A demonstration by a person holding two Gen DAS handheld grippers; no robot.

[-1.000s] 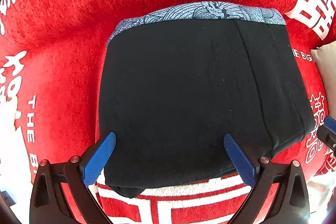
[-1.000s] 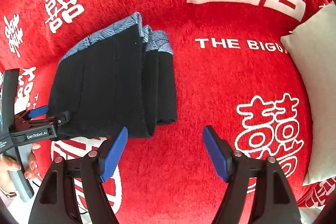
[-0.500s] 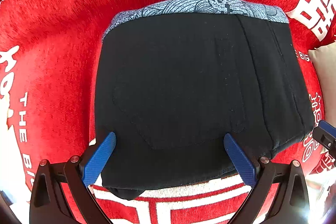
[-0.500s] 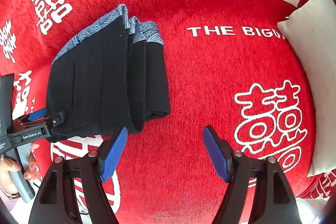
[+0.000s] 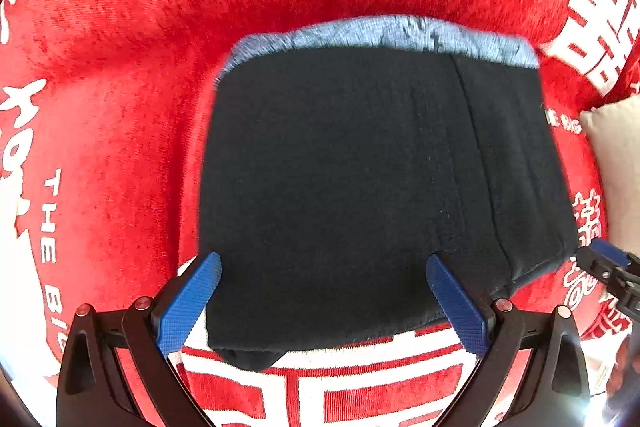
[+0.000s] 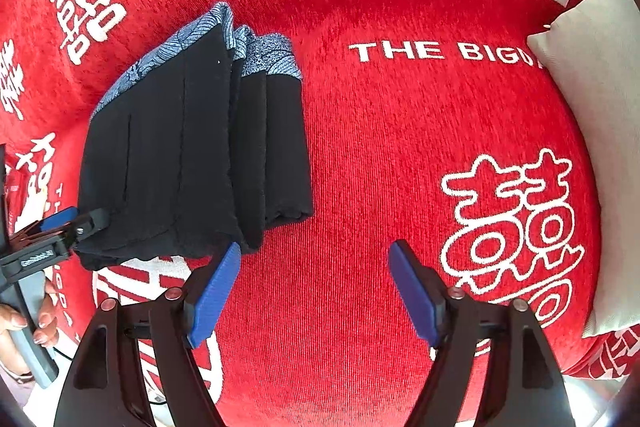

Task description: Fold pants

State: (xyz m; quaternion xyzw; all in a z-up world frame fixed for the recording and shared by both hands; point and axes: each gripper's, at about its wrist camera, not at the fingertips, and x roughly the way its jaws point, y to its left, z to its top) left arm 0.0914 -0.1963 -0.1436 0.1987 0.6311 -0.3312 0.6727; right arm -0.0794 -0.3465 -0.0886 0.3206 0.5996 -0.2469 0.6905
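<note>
Both claws gape empty, left claw [image 5: 322, 291] beside folded pants [image 5: 376, 187], right claw [image 6: 314, 291] apart; folding looks done; next, withdraw

Pants [image 5: 360, 187] blurred in left view; pillow [image 6: 592, 131] cut off.

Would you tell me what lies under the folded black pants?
The folded black pants rest on the red blanket with white characters. A white printed character runs under their near edge; the rest of it is covered.

Red blanket [image 6: 360, 155] with white lettering, on which folded black pants [image 6: 192, 163] and a beige pillow [image 6: 592, 75] are laid.
</note>
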